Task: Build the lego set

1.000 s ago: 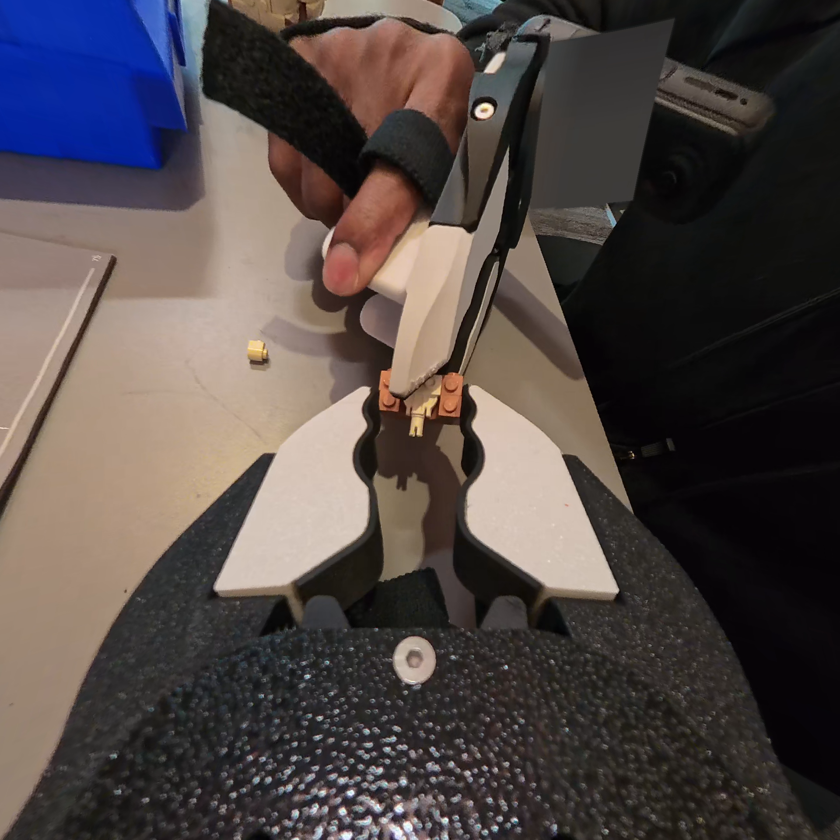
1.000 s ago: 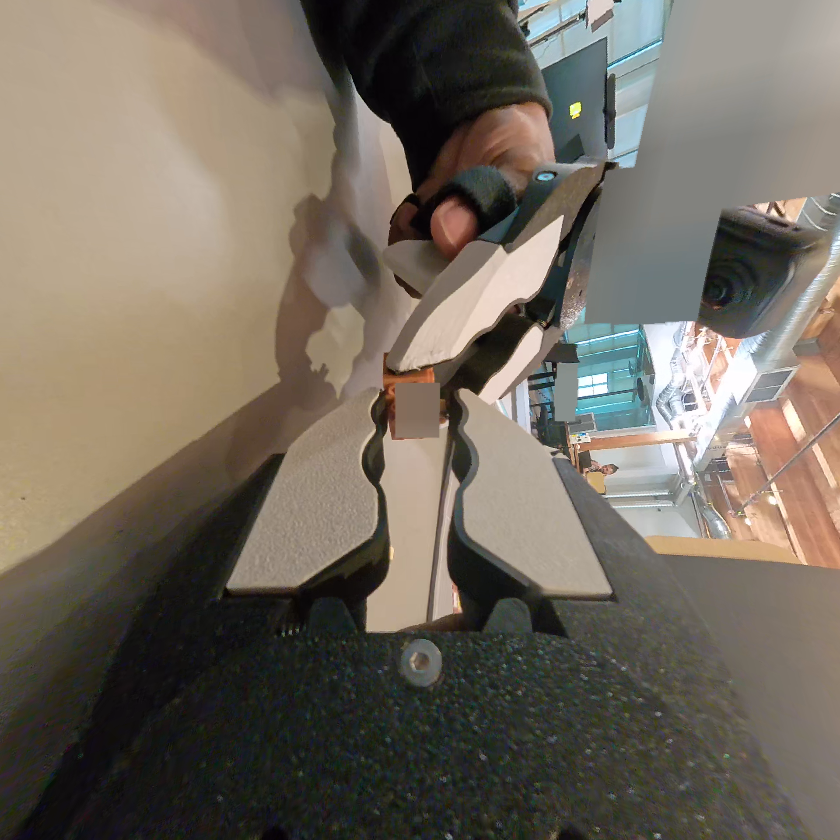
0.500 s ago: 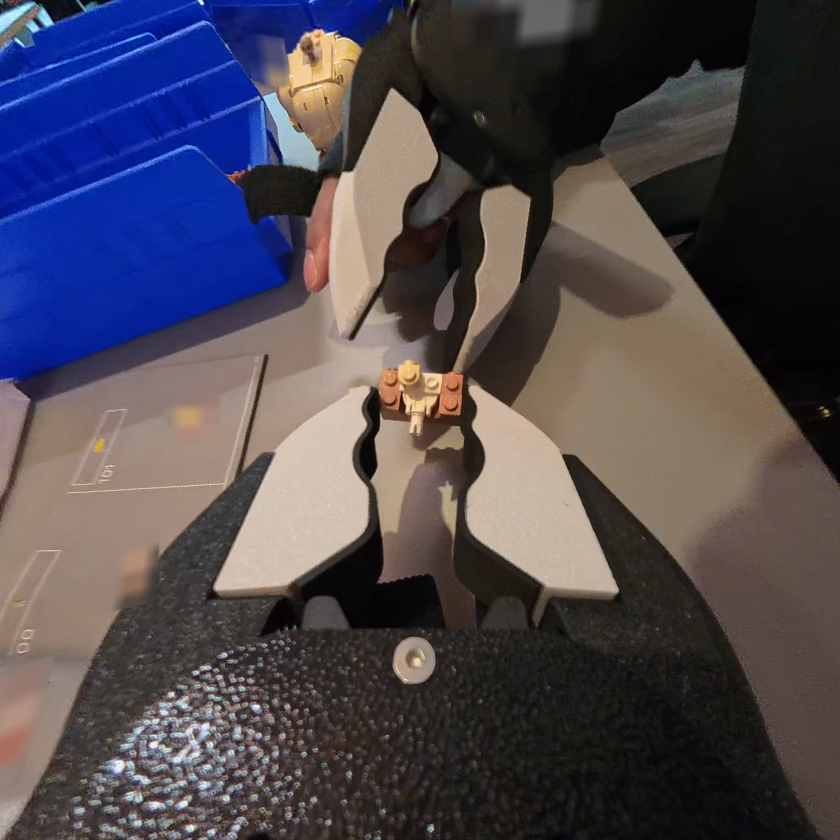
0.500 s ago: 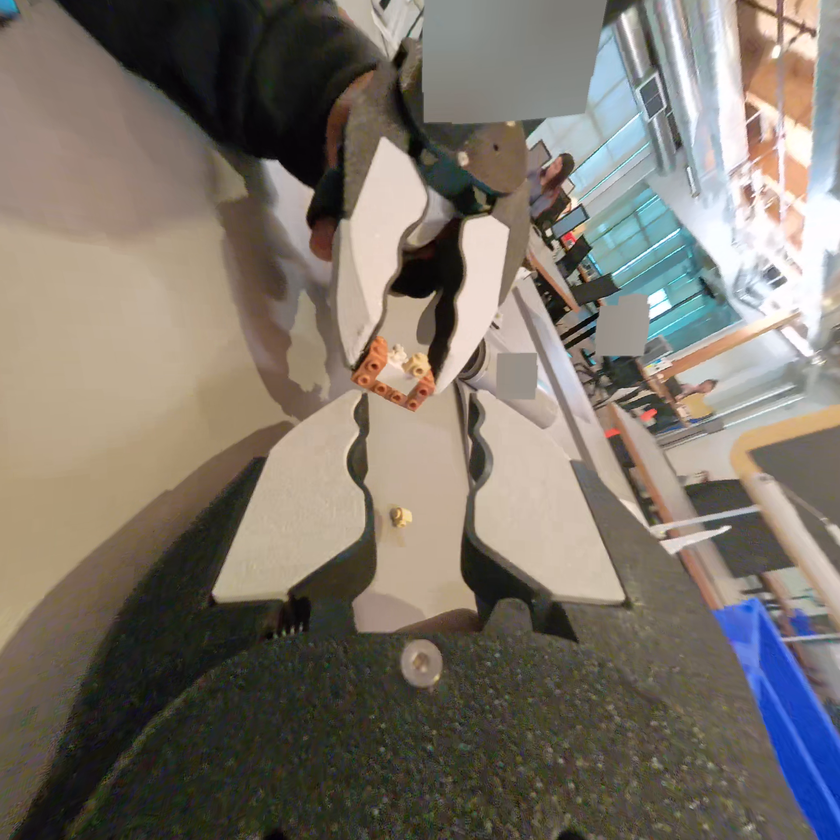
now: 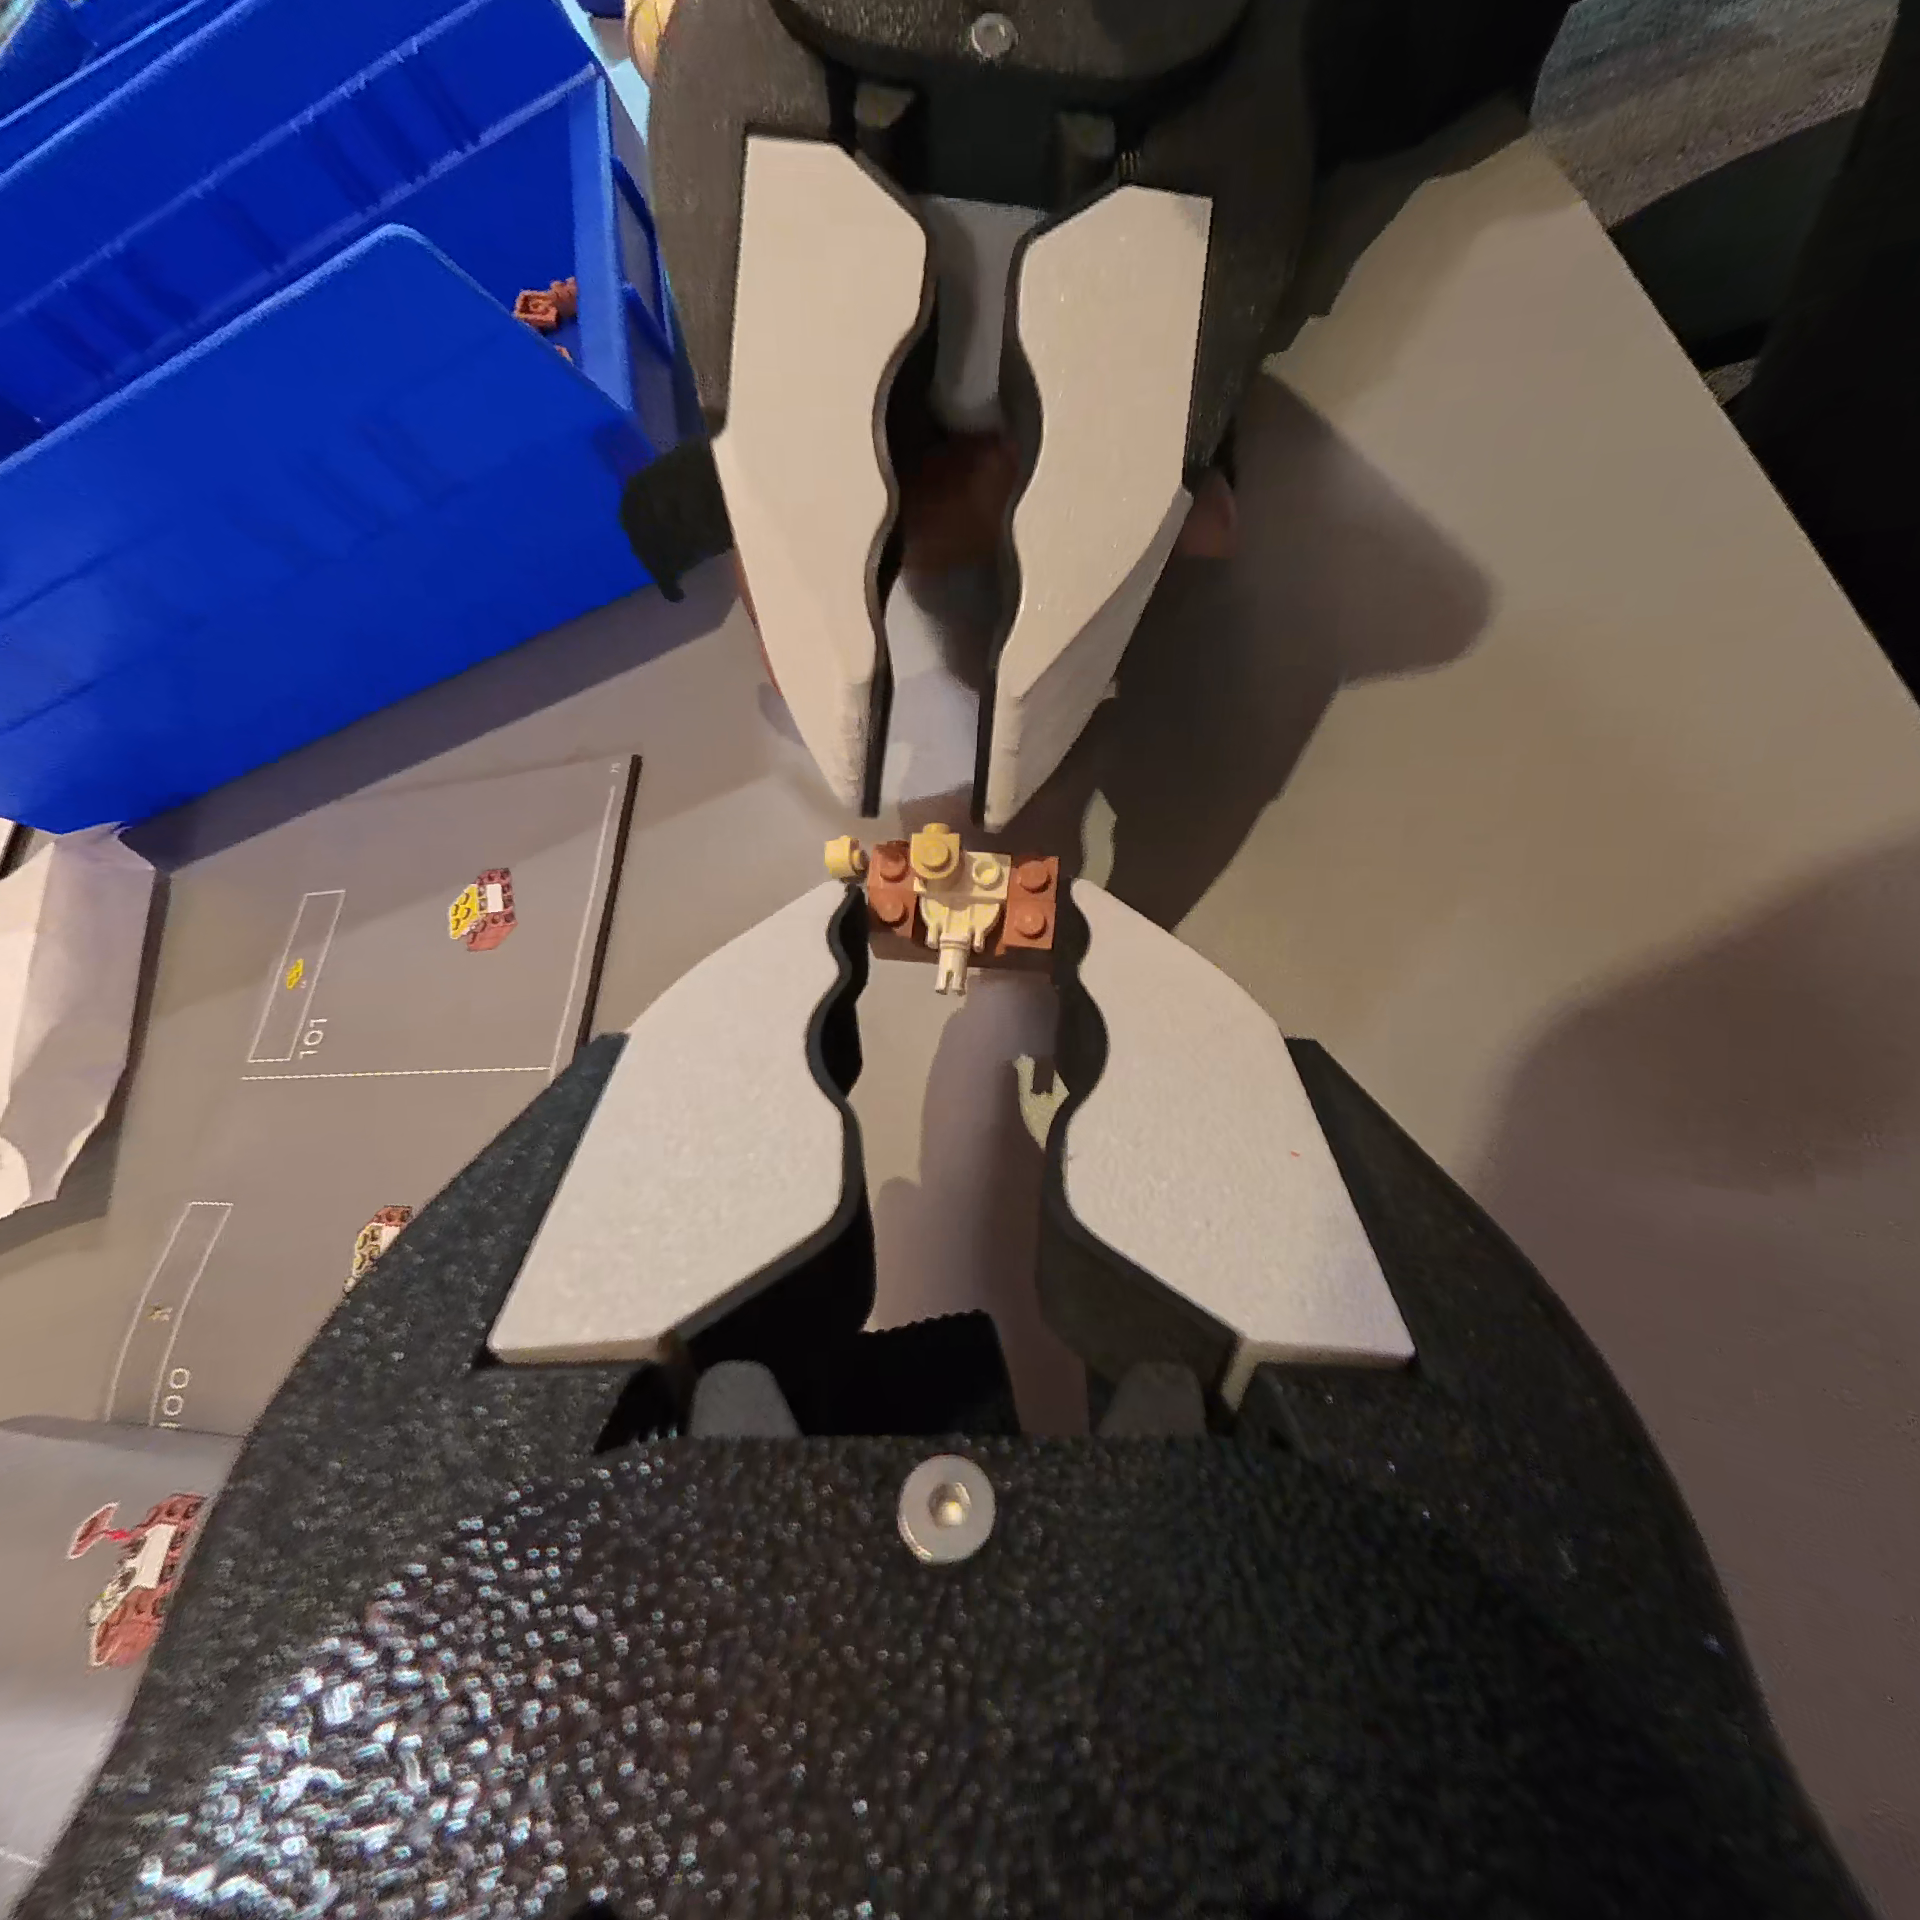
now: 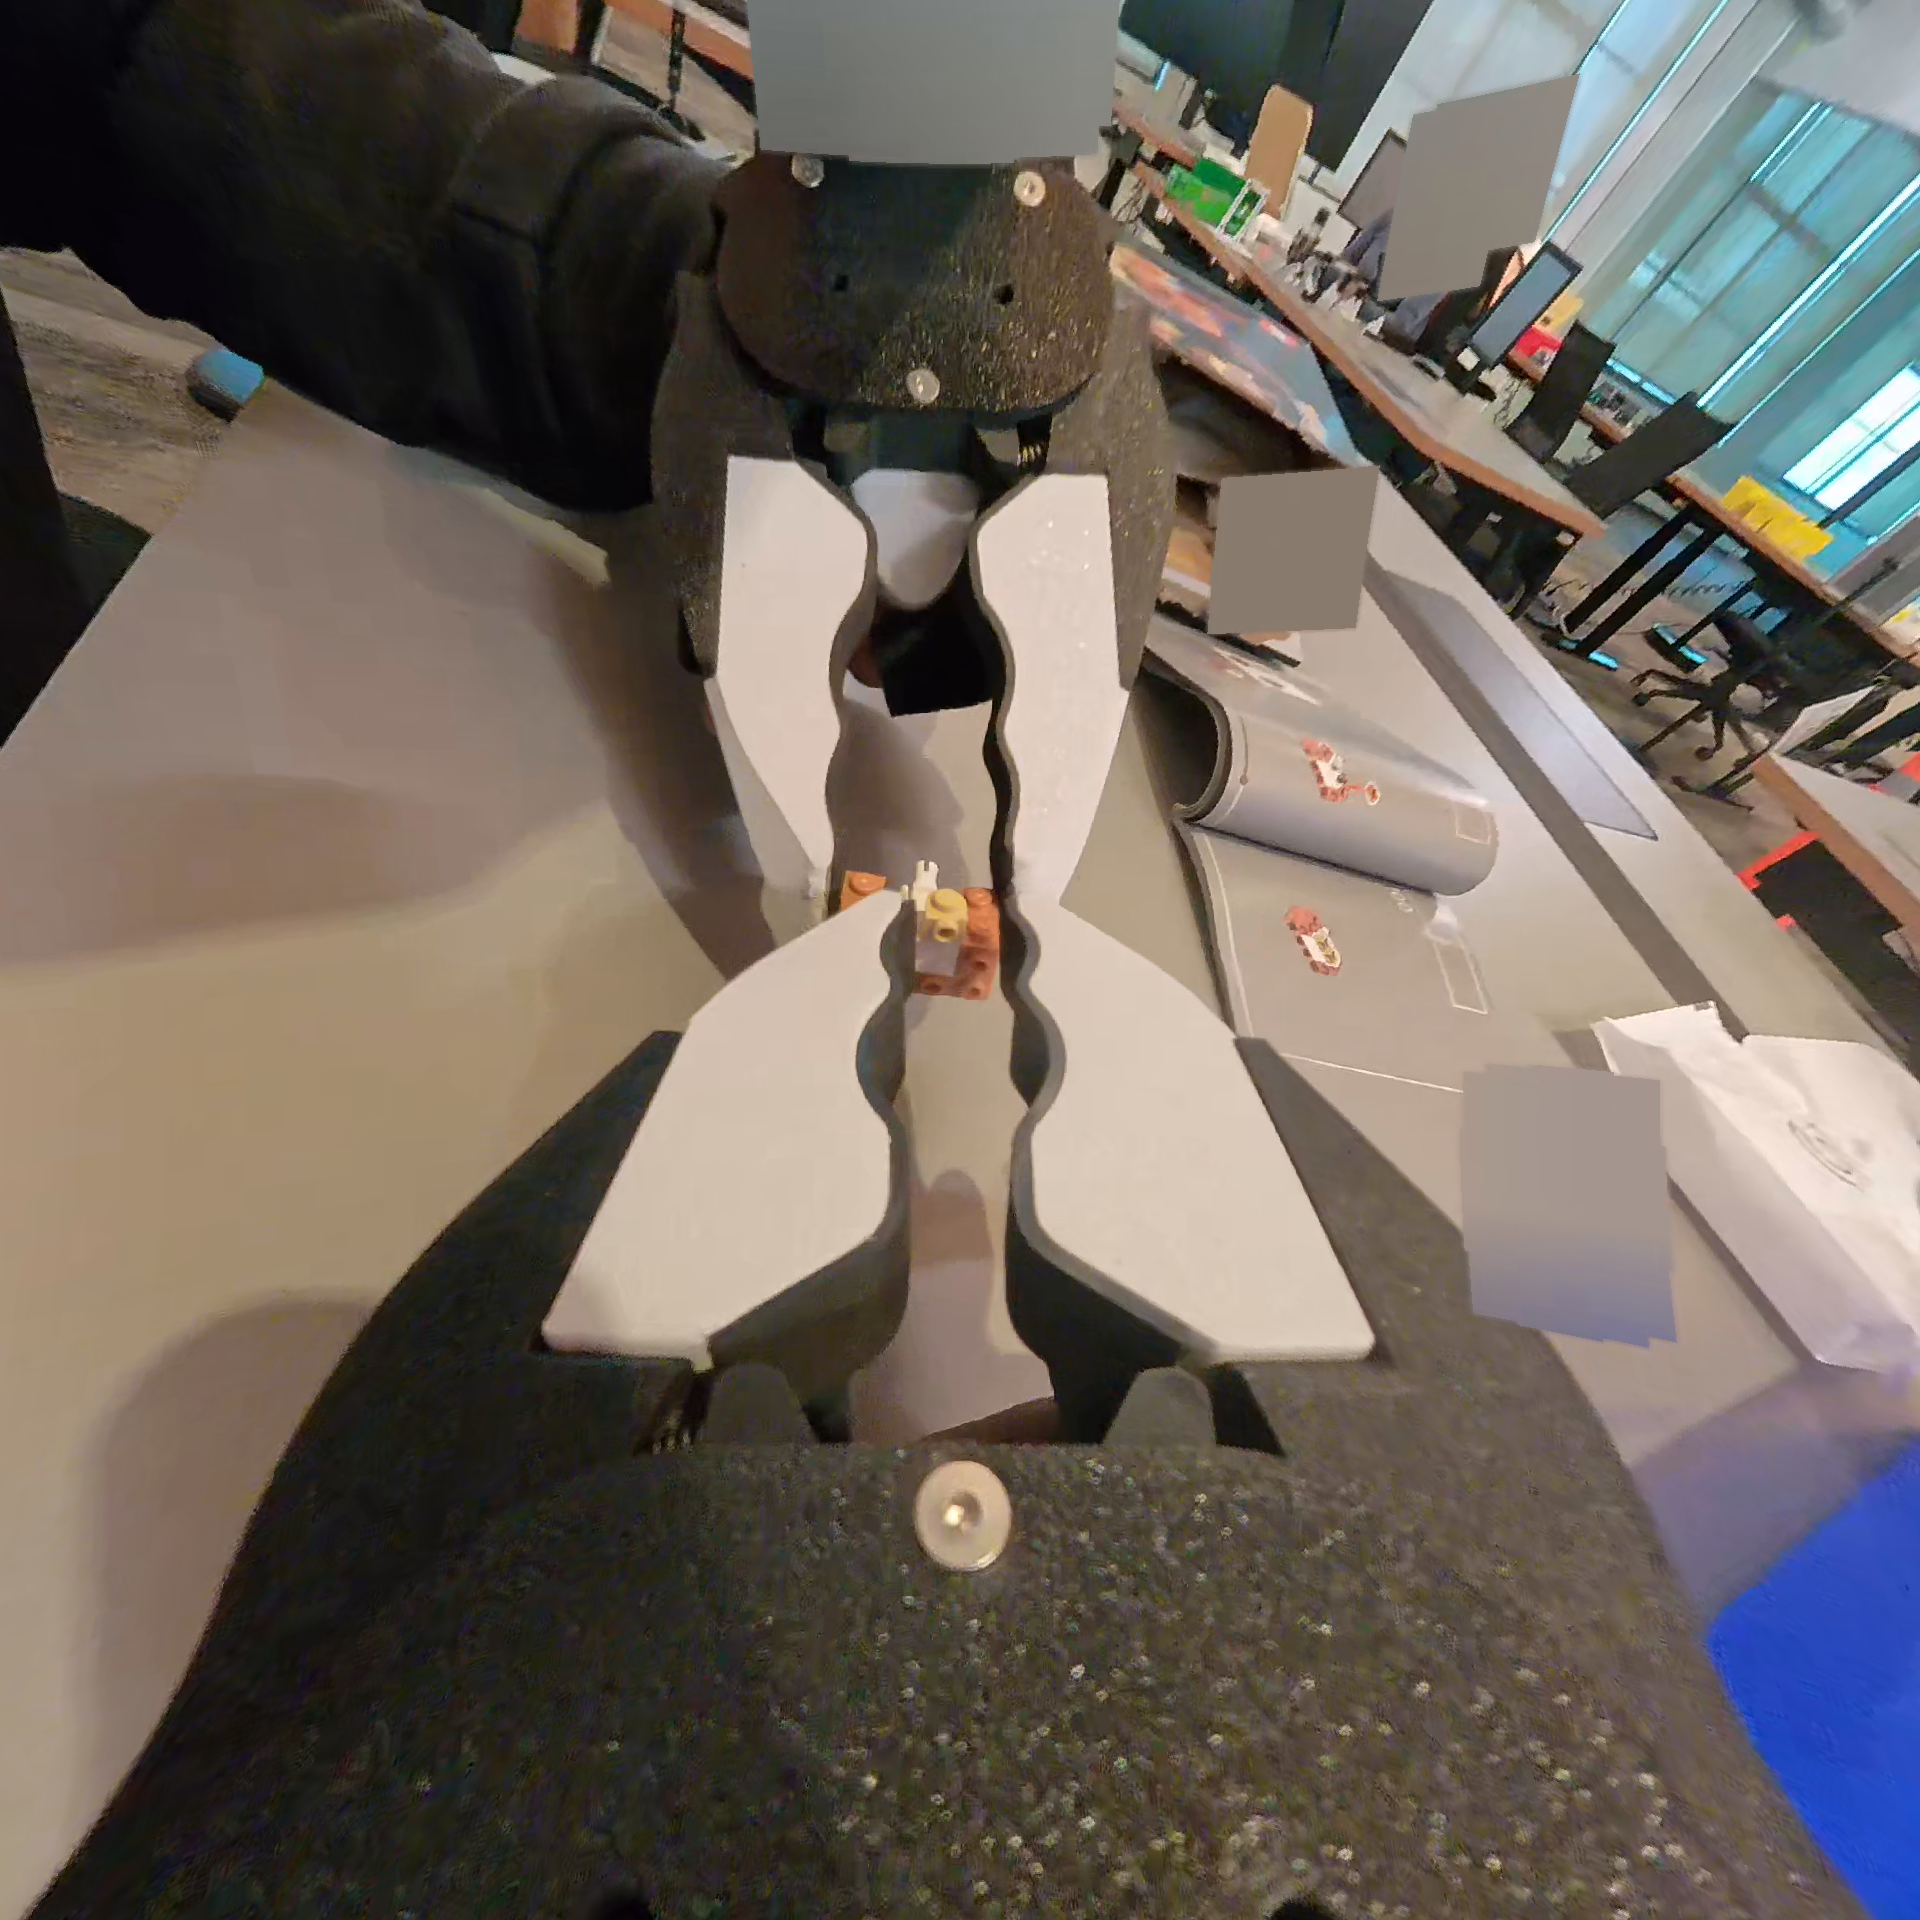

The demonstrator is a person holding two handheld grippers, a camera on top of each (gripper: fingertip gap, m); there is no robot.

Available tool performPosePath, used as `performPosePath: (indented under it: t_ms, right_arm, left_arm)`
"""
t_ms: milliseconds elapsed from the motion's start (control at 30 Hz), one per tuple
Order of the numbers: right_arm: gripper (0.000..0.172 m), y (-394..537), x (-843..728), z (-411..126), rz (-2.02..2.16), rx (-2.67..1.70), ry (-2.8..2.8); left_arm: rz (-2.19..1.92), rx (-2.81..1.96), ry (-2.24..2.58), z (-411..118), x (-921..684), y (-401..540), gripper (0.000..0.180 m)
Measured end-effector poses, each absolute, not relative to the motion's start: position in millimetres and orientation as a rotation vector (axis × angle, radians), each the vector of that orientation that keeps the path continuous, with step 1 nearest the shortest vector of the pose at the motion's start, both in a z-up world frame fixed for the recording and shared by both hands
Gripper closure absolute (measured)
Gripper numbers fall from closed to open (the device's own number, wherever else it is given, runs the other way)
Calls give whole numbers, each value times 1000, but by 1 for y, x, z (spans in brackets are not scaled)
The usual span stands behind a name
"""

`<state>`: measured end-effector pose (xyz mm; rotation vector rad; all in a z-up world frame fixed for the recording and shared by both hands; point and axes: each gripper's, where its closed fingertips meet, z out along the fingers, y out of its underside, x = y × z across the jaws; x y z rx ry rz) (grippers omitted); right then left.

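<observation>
My left gripper (image 5: 961, 909) is shut on a small brown brick assembly (image 5: 966, 904) with tan pieces on top, gripped by its two ends just above the grey table (image 5: 1455, 935). My right gripper (image 5: 925, 810) faces it from the far side. Its fingertips (image 5: 847, 748) stand narrowly apart right at the assembly's far edge, by a tan round stud (image 5: 935, 847). In the right wrist view the assembly (image 6: 961, 945) sits between the tips of my right gripper (image 6: 948, 920), and I see no pad pressing on it. A small loose tan piece (image 5: 845, 857) shows by the assembly's left end.
Blue bins (image 5: 260, 468) stand at the left, one with brown bricks inside. An open grey instruction booklet (image 5: 416, 935) lies beside them and also shows in the right wrist view (image 6: 1351, 935). White paper (image 6: 1787, 1153) lies past it. The table edge (image 5: 1766, 499) runs at the right. The grippers are tip to tip, or close to it.
The right gripper let go of the assembly, opened wide, swung round to face the left gripper head-on, and its jaws narrowed again. The left gripper kept its hold on the assembly throughout.
</observation>
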<state>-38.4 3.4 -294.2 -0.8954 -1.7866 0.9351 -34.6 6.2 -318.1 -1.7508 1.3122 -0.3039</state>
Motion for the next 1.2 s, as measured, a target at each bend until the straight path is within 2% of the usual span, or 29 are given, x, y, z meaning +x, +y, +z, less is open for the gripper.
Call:
performPosePath:
  t_ms: [300,1200]
  right_arm:
    - [164,1,-38,-300,967,-942,-1845]
    - [166,17,-45,-300,812,-1075,-1708]
  left_arm:
    - [-273,-1754,1331,-317,-33,5,147]
    - [-223,-1842,1194,-317,-41,19,147]
